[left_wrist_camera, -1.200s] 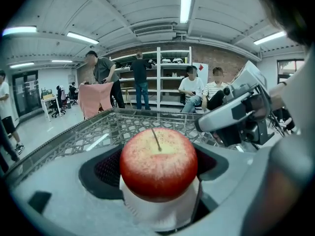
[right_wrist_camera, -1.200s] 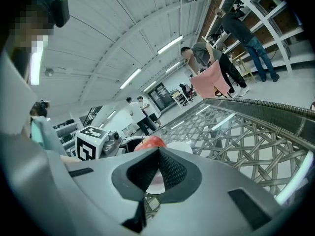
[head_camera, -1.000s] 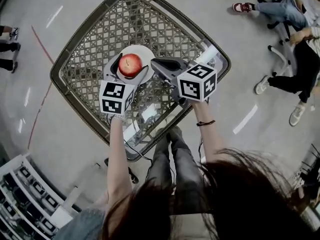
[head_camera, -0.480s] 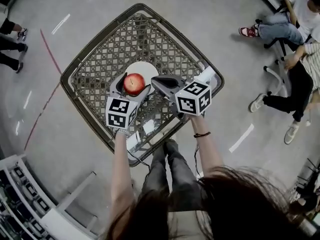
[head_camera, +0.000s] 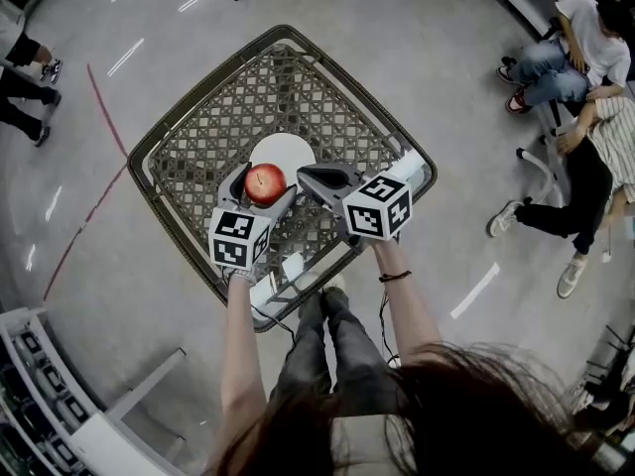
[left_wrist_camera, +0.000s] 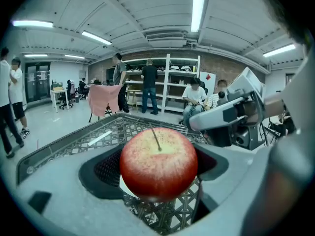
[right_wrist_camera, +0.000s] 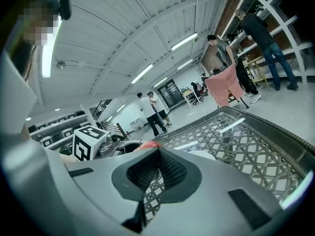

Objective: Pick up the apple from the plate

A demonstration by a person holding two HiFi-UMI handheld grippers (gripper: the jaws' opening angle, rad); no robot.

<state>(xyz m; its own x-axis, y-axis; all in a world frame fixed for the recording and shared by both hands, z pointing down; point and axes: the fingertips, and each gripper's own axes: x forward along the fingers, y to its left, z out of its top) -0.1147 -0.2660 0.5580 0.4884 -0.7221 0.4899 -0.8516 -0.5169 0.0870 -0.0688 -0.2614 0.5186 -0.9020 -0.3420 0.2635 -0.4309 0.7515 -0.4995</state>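
A red apple (head_camera: 265,184) with a short stem sits between the jaws of my left gripper (head_camera: 264,172), which is shut on it. In the left gripper view the apple (left_wrist_camera: 158,162) hangs above the cart's mesh, with a sliver of the white plate (left_wrist_camera: 124,188) under it. From the head view, the plate (head_camera: 283,151) lies bare on the mesh just beyond the apple. My right gripper (head_camera: 302,174) is shut on nothing, right of the apple and pointing at it. Its own view shows the jaws (right_wrist_camera: 158,154) meeting, with a red edge of the apple (right_wrist_camera: 147,144) behind them.
Everything sits in a wire shopping cart basket (head_camera: 189,132) with raised rims on all sides. Seated people (head_camera: 575,87) are off to the right and standing people (head_camera: 20,77) to the left. Shelving (left_wrist_camera: 167,82) and more people stand beyond the cart.
The left gripper has pulled back toward me with the apple, from the middle of the plate to its near edge. The right gripper has stayed beside it. The head view has shifted.
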